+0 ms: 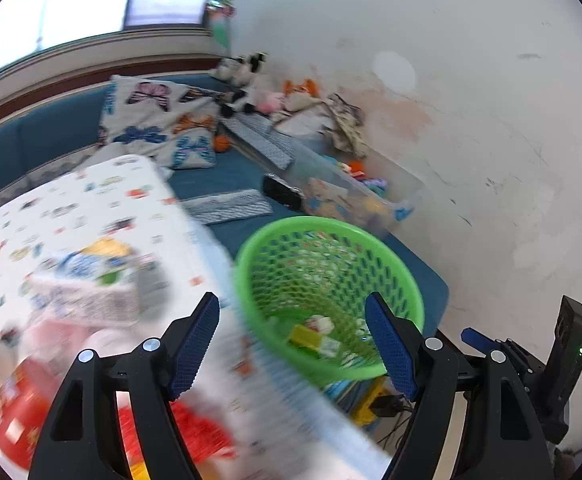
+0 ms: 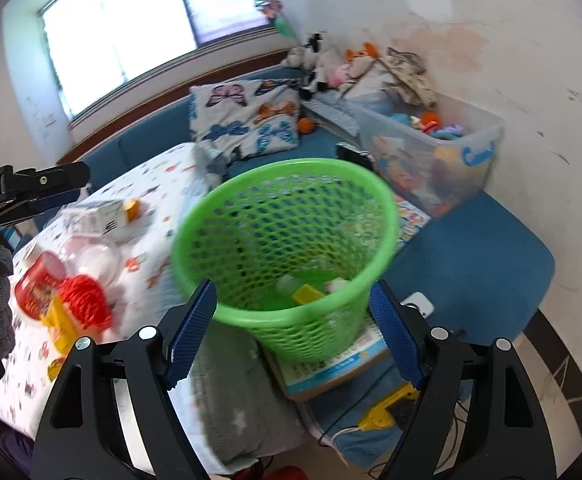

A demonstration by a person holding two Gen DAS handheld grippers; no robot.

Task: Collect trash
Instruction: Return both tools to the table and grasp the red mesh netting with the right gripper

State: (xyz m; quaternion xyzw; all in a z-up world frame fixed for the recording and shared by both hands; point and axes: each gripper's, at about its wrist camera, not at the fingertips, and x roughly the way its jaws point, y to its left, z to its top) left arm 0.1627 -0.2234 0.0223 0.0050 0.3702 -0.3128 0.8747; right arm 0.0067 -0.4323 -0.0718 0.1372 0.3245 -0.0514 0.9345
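Overall, both grippers were found released, jaws spread wide with nothing between them. The left gripper [image 1: 291, 344] hung above the near edge of the table [image 1: 91, 200], its view heavily blurred on the table side. The right gripper [image 2: 293, 330] faced the green basket [image 2: 227, 316] directly.

The green basket stood on a printed board [image 2: 331, 368] just beside the table, against the blue bench [image 2: 471, 264]. Inside it lay several pieces of trash, among them a yellow piece [image 2: 307, 294] and pale scraps (too blurred to identify further).

Uncollected trash was still on the patterned tablecloth: a red tub [image 2: 37, 284], a red ribbed item [image 2: 85, 304] touching a yellow packet [image 2: 61, 328], a clear plastic container [image 2: 91, 258], a white carton [image 2: 95, 214] and a small orange piece [image 2: 133, 208].

On the bench behind were a butterfly-print pillow [image 2: 247, 120], a clear toy bin [image 2: 431, 152] and stuffed toys [image 2: 331, 64] in the corner.
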